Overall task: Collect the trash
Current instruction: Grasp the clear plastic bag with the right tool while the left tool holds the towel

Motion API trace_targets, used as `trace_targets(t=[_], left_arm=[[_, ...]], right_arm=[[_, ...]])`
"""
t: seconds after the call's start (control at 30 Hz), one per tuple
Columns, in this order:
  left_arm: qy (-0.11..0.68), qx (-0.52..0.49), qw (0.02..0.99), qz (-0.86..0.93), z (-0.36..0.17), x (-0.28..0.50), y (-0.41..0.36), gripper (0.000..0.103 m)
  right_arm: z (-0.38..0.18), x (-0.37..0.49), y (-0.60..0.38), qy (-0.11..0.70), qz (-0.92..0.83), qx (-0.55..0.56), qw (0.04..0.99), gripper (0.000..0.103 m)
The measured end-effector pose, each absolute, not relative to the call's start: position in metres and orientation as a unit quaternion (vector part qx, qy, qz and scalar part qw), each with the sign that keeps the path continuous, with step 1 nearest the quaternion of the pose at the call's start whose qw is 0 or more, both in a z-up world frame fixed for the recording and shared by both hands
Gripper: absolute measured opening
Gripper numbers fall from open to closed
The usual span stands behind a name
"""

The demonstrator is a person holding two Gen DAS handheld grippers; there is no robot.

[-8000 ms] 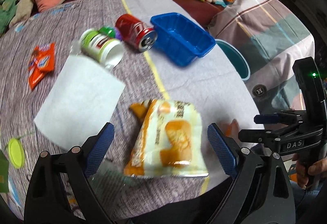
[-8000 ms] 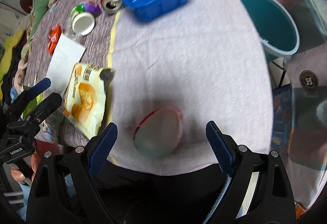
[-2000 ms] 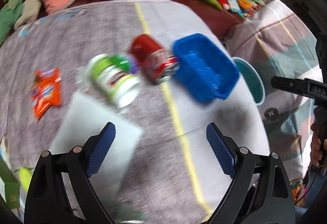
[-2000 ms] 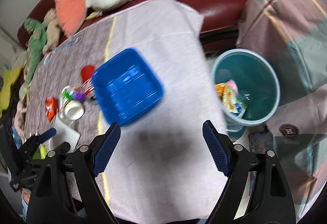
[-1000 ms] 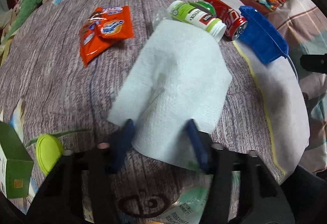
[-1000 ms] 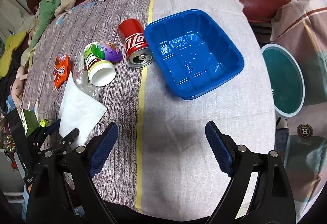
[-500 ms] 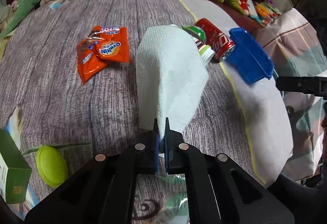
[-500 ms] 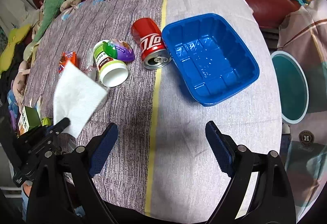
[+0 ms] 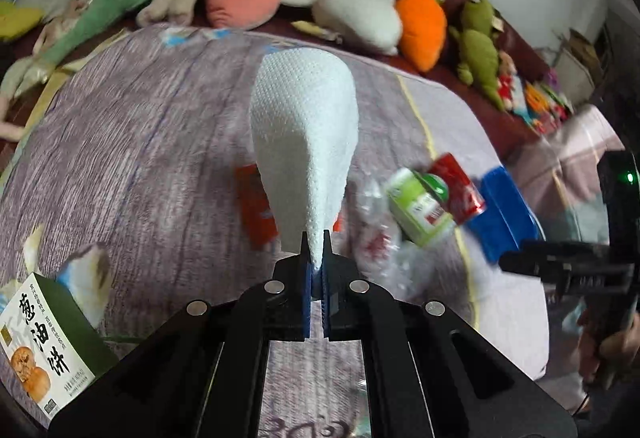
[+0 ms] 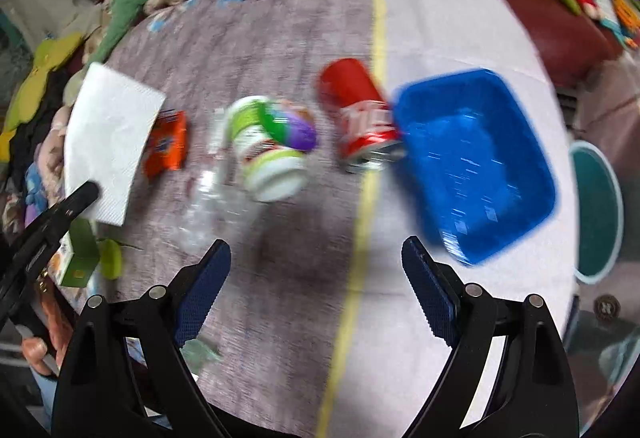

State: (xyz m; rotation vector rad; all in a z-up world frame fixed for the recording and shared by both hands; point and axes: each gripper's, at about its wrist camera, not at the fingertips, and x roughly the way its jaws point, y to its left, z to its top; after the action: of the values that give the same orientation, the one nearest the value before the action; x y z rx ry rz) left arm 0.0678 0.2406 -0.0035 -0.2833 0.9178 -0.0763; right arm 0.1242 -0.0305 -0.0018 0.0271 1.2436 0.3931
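Left gripper is clamped on one corner of the white paper towel, which a second ago lay flat on the table and now hangs lifted clear — we judge it ready for the teal bin at far right. Right gripper hangs wide open and empty over the purple woven cloth. Towel is soft, dimpled, drooping in a cone; red can is rigid — blue tray glossy plastic.

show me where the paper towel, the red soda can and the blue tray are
paper towel (image 9: 306,142): left wrist view, middle of the sheet held up in the shut jaws.
red soda can (image 10: 354,106): right wrist view, side wall of the can lying on the table.
blue tray (image 10: 476,162): right wrist view, inside floor.
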Motion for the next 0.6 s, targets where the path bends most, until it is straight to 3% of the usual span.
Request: trace_targets(t=[0.1,0.2,0.6], left_arm=[[0.449,-0.158,0.879,-0.035,-0.012,0.075,0.254,0.004],[0.451,-0.170,0.876,-0.035,-0.019,0.077,0.261,0.004],[0.468,-0.182,0.864,-0.025,-0.034,0.086,0.272,0.004]], right_arm=[[-0.007,0.131,0.001,0.576,0.214,0.000,0.789,0.080],[-0.015,0.139,0.027,0.580,0.246,0.000,0.776,0.065],[-0.065,0.159,0.070,0.611,0.284,-0.017,0.739,0.065]])
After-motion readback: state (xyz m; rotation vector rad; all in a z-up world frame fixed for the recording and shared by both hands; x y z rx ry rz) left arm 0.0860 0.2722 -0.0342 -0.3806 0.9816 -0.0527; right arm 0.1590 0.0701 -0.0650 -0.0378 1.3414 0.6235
